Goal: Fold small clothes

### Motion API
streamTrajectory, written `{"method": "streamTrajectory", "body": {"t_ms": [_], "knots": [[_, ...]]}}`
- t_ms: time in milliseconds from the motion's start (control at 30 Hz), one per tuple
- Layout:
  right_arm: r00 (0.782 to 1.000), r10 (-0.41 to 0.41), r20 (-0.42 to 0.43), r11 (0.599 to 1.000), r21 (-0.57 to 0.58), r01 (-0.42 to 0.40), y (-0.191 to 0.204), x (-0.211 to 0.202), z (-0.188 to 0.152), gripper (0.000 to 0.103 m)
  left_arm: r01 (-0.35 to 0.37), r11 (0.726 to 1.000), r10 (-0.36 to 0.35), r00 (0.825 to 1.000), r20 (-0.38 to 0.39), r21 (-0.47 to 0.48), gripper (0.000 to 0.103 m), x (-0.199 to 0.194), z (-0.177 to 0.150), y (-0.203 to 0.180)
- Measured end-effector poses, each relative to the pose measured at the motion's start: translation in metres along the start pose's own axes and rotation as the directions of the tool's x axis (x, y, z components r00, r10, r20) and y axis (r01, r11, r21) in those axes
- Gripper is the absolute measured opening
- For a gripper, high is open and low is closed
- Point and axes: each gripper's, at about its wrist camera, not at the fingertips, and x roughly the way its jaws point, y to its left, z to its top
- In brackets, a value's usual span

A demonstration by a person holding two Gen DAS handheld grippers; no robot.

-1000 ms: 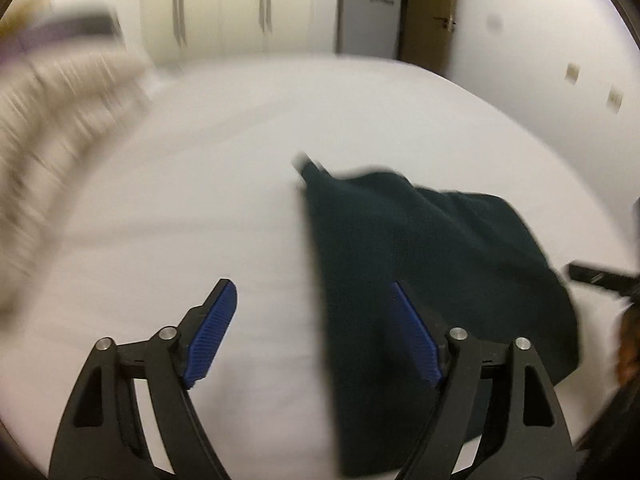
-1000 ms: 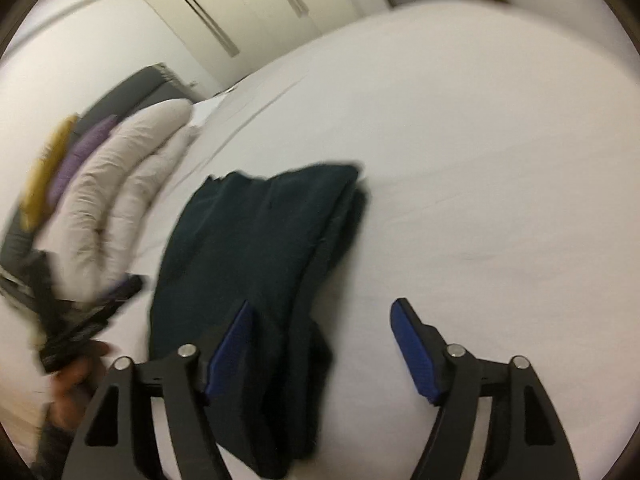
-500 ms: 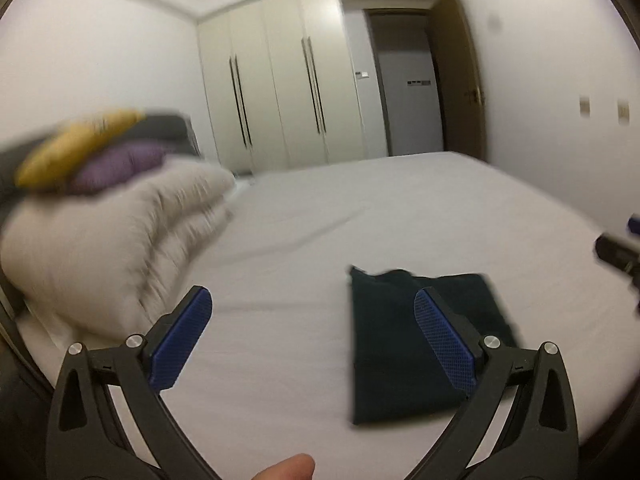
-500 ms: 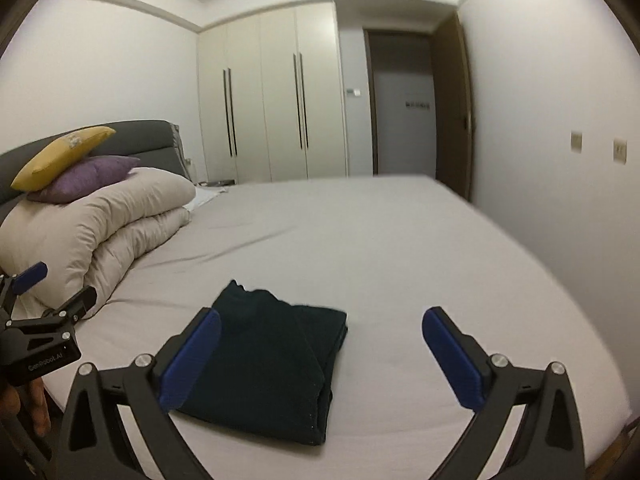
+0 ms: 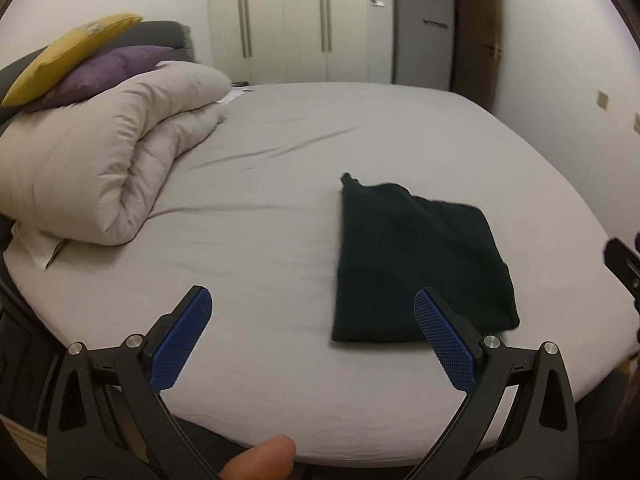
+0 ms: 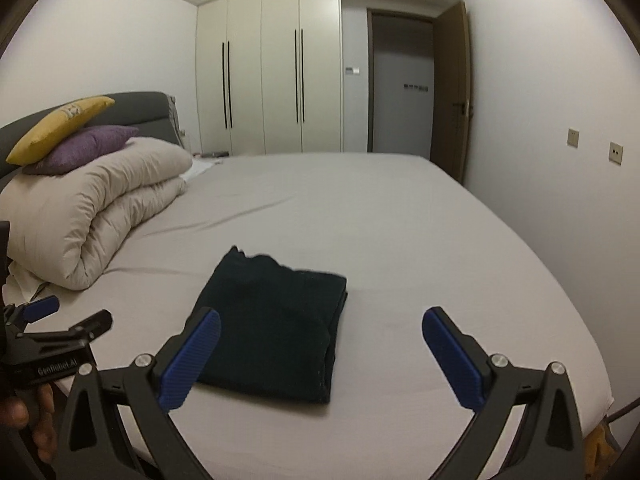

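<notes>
A dark green garment [image 5: 416, 264] [image 6: 272, 324] lies folded into a flat rectangle on the grey bed sheet [image 5: 280, 184] [image 6: 400, 240], near the front edge. My left gripper [image 5: 312, 332] hangs open above the bed's front edge, to the left of the garment, with nothing between its blue pads. My right gripper [image 6: 320, 352] is open too, pulled back from the garment's near right corner and holding nothing. In the right wrist view the left gripper [image 6: 52, 328] shows at the lower left with a hand on it. A black piece of the right gripper [image 5: 624, 264] shows at the left wrist view's right edge.
A rolled beige duvet [image 5: 100, 160] [image 6: 92, 208] lies on the left of the bed, with a purple pillow [image 5: 104, 72] and a yellow pillow [image 5: 68, 52] on top. Wardrobe doors [image 6: 280, 72] and a doorway [image 6: 400, 88] stand behind. A wall [image 6: 560, 100] runs along the right.
Both grippers have opened wider and pulled back and up from the garment, which now lies released and folded on the sheet. The views have steadied.
</notes>
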Motion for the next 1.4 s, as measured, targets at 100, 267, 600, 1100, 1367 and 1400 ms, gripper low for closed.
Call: {"method": "streamTrajectory", "body": {"t_ms": [100, 267, 600, 1100, 1367, 1400], "knots": [[1.000, -0.003, -0.026, 1.000, -0.004, 0.003, 0.002, 0.006, -0.006, 0.103, 0.017, 1.000, -0.017, 1.000, -0.024, 0.025, 0.103, 0.023, -0.003, -0.010], [0.998, 0.001, -0.064, 1.000, 0.015, 0.000, 0.003, 0.012, -0.012, 0.103, 0.042, 0.999, -0.040, 0.997, -0.062, 0.029, 0.103, 0.041, -0.011, -0.017], [0.996, 0.011, -0.089, 1.000, -0.001, -0.011, 0.013, 0.015, -0.019, 0.103, 0.060, 0.998, -0.061, 0.995, -0.082, -0.016, 0.103, 0.055, -0.016, -0.011], [0.992, -0.004, -0.123, 1.000, 0.001, 0.004, 0.012, 0.021, -0.025, 0.103, 0.054, 0.998, -0.057, 0.995, -0.076, -0.035, 0.103, 0.062, -0.016, -0.005], [0.992, -0.005, -0.128, 1.000, 0.006, 0.006, 0.011, 0.021, -0.026, 0.103, 0.049, 0.998, -0.051, 0.995, -0.083, -0.031, 0.103, 0.064, -0.017, -0.005], [0.992, -0.005, -0.128, 1.000, 0.005, 0.006, 0.011, 0.021, -0.026, 0.103, 0.048, 0.998, -0.050, 0.995, -0.083, -0.030, 0.103, 0.064, -0.017, -0.005]]}}
